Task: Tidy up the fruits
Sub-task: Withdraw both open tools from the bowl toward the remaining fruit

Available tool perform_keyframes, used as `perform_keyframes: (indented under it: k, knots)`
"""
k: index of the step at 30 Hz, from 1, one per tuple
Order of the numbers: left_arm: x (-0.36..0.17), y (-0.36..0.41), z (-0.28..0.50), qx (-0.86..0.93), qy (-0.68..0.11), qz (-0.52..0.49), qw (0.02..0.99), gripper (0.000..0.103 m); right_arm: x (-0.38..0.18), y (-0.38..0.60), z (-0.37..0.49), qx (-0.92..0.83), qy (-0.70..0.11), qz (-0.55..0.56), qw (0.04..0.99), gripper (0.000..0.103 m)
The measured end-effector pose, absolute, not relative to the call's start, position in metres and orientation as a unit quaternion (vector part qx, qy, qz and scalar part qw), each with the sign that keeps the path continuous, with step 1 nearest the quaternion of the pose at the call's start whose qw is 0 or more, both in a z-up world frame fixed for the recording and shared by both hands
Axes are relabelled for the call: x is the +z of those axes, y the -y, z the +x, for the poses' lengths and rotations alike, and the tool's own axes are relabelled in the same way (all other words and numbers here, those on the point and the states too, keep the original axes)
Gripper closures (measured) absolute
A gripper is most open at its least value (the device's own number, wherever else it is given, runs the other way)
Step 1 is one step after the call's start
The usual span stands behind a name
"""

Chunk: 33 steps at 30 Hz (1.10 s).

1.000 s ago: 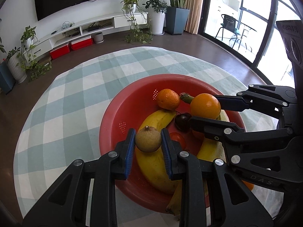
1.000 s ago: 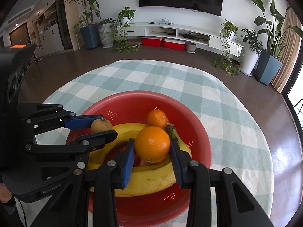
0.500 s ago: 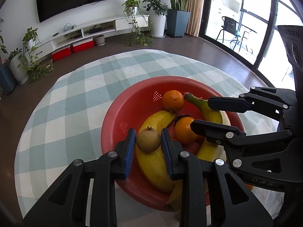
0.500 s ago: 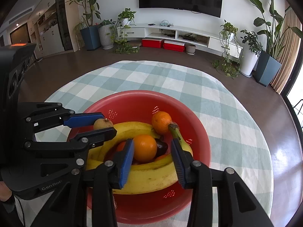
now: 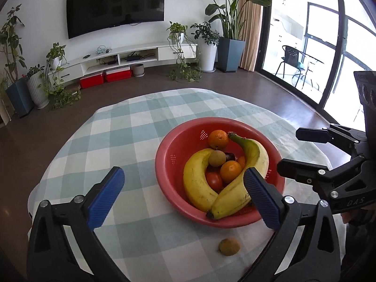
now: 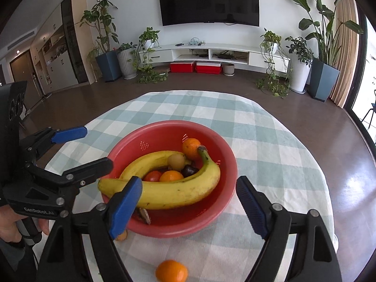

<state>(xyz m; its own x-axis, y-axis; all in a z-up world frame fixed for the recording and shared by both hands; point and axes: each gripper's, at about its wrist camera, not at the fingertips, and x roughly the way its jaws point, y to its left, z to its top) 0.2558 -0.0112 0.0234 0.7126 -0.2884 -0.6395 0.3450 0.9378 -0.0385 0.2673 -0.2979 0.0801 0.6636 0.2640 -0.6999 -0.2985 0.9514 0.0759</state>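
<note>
Both tongs are spreading wide with nothing between them: left tongs point(image 5: 183, 188), right tongs point(image 6: 189, 202). Just ahead sits the red bowl point(image 5: 164, 164) of bananas and oranges on the checked tabletop point(image 5: 122, 136). A brown fruit point(image 5: 229, 246) and an orange point(image 6: 171, 271) lie loose on the cloth. TV point(image 6: 209, 1) and houseplants behind.

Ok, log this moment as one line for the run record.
left claw: opening, empty | right claw: opening, empty | red bowl: bananas, oranges, tomato inside | on tablecloth: orange, brown fruit
</note>
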Motion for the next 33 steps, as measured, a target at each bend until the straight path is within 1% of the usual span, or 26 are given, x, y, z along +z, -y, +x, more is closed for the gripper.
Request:
perform_keyframes:
  k: [1, 3, 5, 9, 17, 22, 26, 28, 32, 33]
  knots:
    - [0.025, 0.008, 0.247, -0.166, -0.335, 0.042, 0.927, 0.0, 0.083, 0.301, 0.259, 0.156, -0.375, -0.018, 0.914, 0.007]
    - [0.027, 0.002, 0.23, -0.153, -0.337, 0.042, 0.928, 0.0, 0.087, 0.307, 0.242, 0.156, -0.366, -0.009, 0.918, 0.002]
    - [0.026, -0.004, 0.209, -0.142, -0.338, 0.042, 0.93, 0.0, 0.09, 0.314, 0.223, 0.158, -0.355, 0.006, 0.921, 0.0]
    - [0.023, -0.007, 0.16, -0.138, -0.308, 0.055, 0.94, 0.0, 0.087, 0.326, 0.182, 0.162, -0.347, 0.038, 0.923, 0.0]
    - [-0.005, -0.004, 0.092, -0.148, -0.333, 0.042, 0.93, 0.0, 0.059, 0.332, 0.121, 0.161, -0.375, 0.097, 0.908, 0.0]
    - [-0.021, 0.007, 0.07, -0.155, -0.36, 0.061, 0.918, 0.0, 0.037, 0.318, 0.097, 0.162, -0.402, 0.076, 0.898, 0.0]
    - [-0.026, 0.011, 0.067, -0.16, -0.373, 0.063, 0.912, 0.0, 0.028, 0.313, 0.093, 0.15, -0.416, 0.065, 0.894, 0.0]
    - [-0.027, 0.008, 0.066, -0.157, -0.378, 0.057, 0.91, 0.0, 0.028, 0.311, 0.092, 0.151, -0.417, 0.063, 0.894, 0.004]
    - [-0.029, 0.0, 0.061, -0.149, -0.384, 0.047, 0.91, 0.0, 0.025, 0.308, 0.093, 0.146, -0.42, 0.048, 0.895, 0.006]
    - [-0.03, -0.003, 0.06, -0.147, -0.386, 0.046, 0.909, 0.0, 0.023, 0.307, 0.093, 0.145, -0.421, 0.046, 0.894, 0.008]
